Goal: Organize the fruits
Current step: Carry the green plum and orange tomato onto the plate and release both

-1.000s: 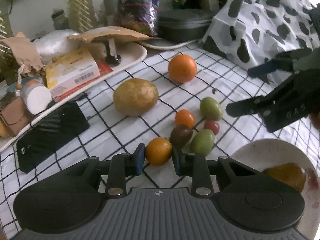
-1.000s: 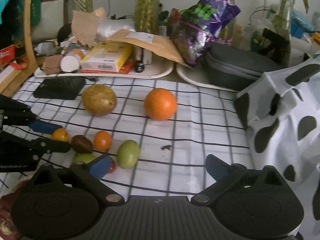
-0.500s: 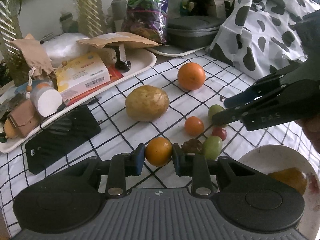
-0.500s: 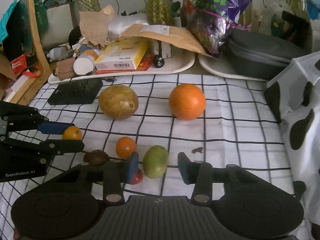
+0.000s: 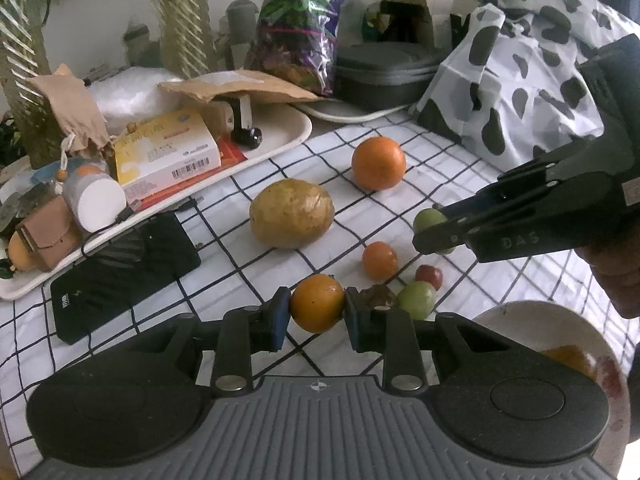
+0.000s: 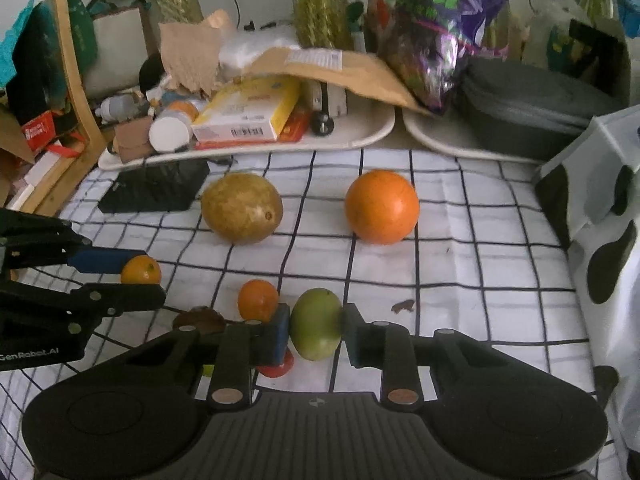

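The left gripper (image 5: 317, 309) clamps a small orange fruit (image 5: 317, 303) between its blue pads, low over the checked tablecloth (image 5: 256, 184). The right gripper (image 6: 316, 330) has just been closing and now presses both pads on a green fruit (image 6: 316, 328); in the left wrist view only a sliver of that fruit shows past its fingers. At eleven o'clock from the green fruit sits a second small orange fruit (image 6: 258, 300). A red fruit (image 6: 276, 368) and a dark brown one (image 6: 199, 320) are mostly hidden behind the gripper. At twelve o'clock lie a large orange (image 6: 382, 206) and a yellow-brown fruit (image 6: 241, 208). A white plate (image 5: 532, 320) at four o'clock in the left wrist view is cut off, its contents blurred.
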`<state>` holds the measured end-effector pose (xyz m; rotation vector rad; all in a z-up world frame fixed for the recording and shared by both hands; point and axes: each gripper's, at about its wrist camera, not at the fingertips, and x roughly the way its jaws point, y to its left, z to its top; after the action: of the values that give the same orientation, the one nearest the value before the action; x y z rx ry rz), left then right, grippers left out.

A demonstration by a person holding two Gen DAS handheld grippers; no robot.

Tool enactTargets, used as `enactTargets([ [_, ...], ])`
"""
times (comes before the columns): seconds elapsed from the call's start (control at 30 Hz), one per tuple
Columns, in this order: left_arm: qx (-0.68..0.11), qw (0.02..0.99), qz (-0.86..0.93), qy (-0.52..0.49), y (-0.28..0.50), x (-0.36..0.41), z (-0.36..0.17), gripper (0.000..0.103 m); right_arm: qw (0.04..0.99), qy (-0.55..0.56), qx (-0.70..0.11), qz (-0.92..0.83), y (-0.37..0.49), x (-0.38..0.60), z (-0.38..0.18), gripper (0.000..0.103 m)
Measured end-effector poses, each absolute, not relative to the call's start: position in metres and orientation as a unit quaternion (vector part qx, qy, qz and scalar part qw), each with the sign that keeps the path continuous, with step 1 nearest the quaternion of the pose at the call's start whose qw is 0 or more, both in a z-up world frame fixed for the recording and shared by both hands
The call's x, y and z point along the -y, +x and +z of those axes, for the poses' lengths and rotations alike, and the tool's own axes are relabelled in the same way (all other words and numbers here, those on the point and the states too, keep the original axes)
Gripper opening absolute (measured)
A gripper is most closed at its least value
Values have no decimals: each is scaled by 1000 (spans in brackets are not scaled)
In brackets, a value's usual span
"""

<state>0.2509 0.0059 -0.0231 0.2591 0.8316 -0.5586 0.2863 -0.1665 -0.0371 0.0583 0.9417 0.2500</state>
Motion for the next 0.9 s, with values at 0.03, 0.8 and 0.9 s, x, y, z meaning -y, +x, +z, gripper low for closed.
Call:
enactTargets([
  [0.03, -396, 870, -268, 121, 250, -6, -21, 28, 885, 29, -450, 119, 285, 168, -35, 29],
  [0.8, -368, 893, -249, 67, 168, -22, 13, 28, 897, 58, -416, 138, 197, 178, 8, 29],
  [0.9, -365, 895, -250, 62, 155, -23, 15, 28, 898, 64, -413, 140, 184, 179, 11, 29],
])
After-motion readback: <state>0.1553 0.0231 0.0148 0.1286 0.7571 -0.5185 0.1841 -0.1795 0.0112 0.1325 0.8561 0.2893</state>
